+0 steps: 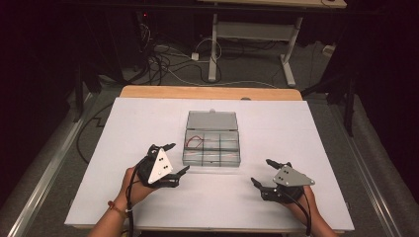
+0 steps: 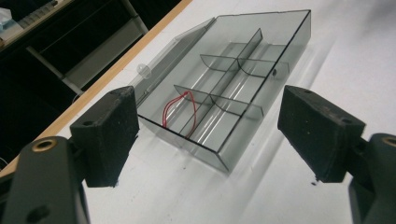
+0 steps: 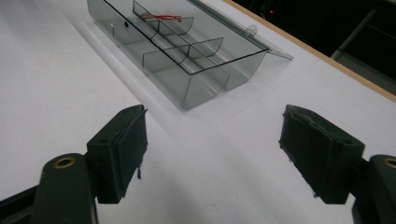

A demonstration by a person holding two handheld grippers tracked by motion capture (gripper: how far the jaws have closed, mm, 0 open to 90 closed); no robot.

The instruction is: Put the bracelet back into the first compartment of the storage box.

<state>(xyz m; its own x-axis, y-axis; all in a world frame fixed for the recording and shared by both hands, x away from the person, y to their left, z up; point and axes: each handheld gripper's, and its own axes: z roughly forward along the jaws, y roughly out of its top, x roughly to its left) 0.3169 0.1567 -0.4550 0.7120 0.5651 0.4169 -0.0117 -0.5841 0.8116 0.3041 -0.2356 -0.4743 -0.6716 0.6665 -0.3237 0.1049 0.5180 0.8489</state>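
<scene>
A clear plastic organizer box [image 1: 211, 144], lid open, is being approached, lying just ahead of the spread left gripper [image 1: 171, 160] and right gripper [image 1: 264, 172]. Likely light, rigid and slick, it is best gripped by a side wall.

The white worktop [image 1: 148, 197] is evenly lit from above – its surroundings fall into near black. The high view is soft and grainy. Near fingers [image 2: 109, 135] blur slightly; the clear box [image 2: 224, 88] glints, casting faint shadows.
</scene>
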